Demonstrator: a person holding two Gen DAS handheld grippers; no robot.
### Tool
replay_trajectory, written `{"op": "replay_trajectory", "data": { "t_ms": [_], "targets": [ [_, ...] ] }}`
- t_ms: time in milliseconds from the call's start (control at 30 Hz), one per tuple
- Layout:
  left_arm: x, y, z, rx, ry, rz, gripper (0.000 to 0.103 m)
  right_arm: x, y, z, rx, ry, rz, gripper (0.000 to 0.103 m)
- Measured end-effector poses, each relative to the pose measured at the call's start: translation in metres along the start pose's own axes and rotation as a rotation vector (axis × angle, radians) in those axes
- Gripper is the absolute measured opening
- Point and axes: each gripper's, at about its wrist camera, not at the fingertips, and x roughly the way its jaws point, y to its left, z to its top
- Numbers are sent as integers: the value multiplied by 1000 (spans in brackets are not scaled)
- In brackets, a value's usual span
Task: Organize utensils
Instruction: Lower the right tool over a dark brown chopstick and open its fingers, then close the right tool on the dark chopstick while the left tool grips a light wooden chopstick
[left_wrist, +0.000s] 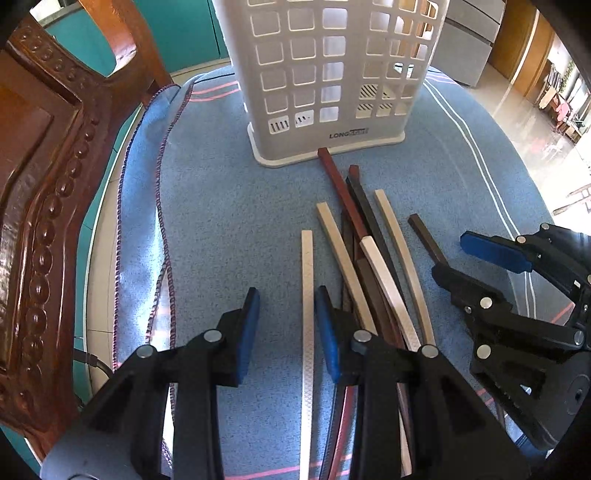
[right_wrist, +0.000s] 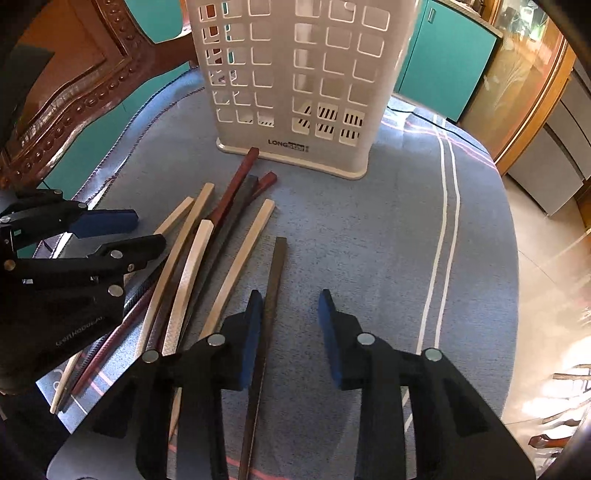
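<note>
So far nothing looks sorted: both the left gripper (left_wrist: 286, 332) and right gripper (right_wrist: 291, 336) hang spread, pinching nothing, over loose chopsticks (right_wrist: 192, 266) mid-cloth (right_wrist: 369, 240). Farther off, the white basket (right_wrist: 295, 74) near the cloth's far edge seems empty.

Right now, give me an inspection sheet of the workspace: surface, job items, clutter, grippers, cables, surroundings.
Surface: blue cloth with white and pink stripes over a round table.
Job's things: chopsticks, pale, red-brown and dark, in a loose crossed pile; white slotted holder upright behind them, one red-brown stick touching its base.
Clutter: nothing seen.
Grippers: left gripper open, a pale stick lying between its fingers, not pinched; right gripper open, a dark stick along the inside of one finger.
Cables: dark cable at the table's edge.
Surroundings: carved wooden chair, teal cabinets, shiny floor.
</note>
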Motion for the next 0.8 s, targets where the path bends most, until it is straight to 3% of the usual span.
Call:
{"op": "replay_trajectory", "data": {
  "t_ms": [100, 567, 600, 633, 667, 733, 800],
  "targets": [
    [0, 0, 1, -6, 0, -13, 28, -2, -6, -2, 0, 1, 3, 32],
    [5, 0, 11, -9, -7, -4, 28, -1, -3, -1, -7, -3, -1, 32],
    [6, 1, 11, -11, -10, -7, 26, -2, -2, -1, -9, -3, -3, 32],
    [6, 1, 12, -12, -12, -18, 17, -1, -4, 0, -11, -4, -3, 32],
    [6, 0, 12, -14, -12, -31, 14, -1, -3, -1, -15, -6, -1, 31],
    [8, -1, 14, -12, -16, -33, 7, 0, -2, -1, -19, -5, 37, 12],
    [8, 0, 15, -23, -22, -39, 7, 0, -1, 0, -16, -3, 52, 9]
  ]
}}
